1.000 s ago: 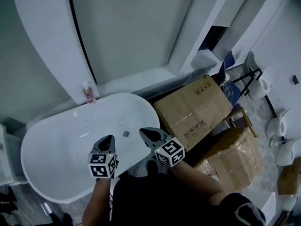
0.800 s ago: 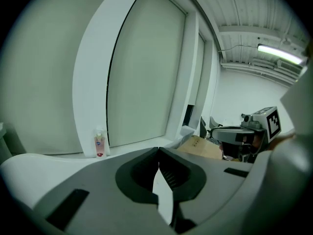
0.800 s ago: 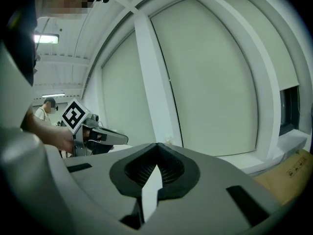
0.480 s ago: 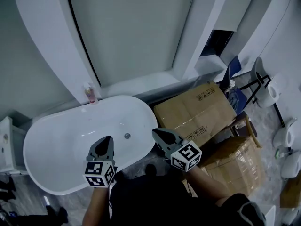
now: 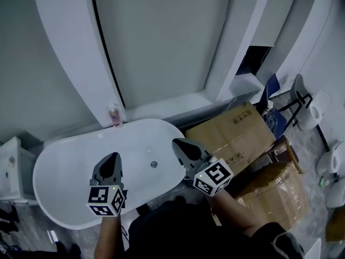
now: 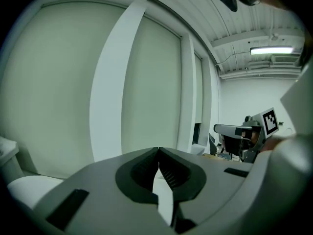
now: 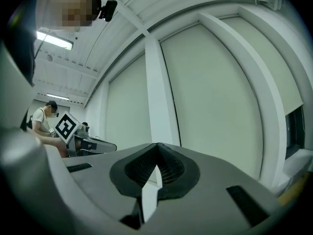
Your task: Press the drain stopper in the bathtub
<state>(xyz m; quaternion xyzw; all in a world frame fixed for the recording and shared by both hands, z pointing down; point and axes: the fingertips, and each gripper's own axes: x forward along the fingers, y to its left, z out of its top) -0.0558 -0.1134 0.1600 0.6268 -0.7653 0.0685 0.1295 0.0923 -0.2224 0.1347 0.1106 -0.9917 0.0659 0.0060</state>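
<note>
A white oval bathtub (image 5: pixel 64 161) lies below me in the head view. Its small round drain stopper (image 5: pixel 153 164) sits in the tub floor near the right end. My left gripper (image 5: pixel 112 157) hangs shut above the tub's middle, left of the stopper. My right gripper (image 5: pixel 178 144) is shut too, held above the tub's right rim, just right of the stopper. Both gripper views look level at the pale window wall; the left gripper (image 6: pixel 158 151) and the right gripper (image 7: pixel 157 146) have their tips touching with nothing between them.
A pink bottle (image 5: pixel 115 117) stands on the tub's far rim. Cardboard boxes (image 5: pixel 237 134) sit right of the tub. A white unit (image 5: pixel 13 169) stands at the left. White toilets (image 5: pixel 310 109) and a stand are at far right. Another person (image 7: pixel 41 121) is seated in the distance.
The view has shifted, so the tub and stopper sit lower and further right. My left gripper has dropped slightly left; my right gripper has stayed beside the tub's right rim.
</note>
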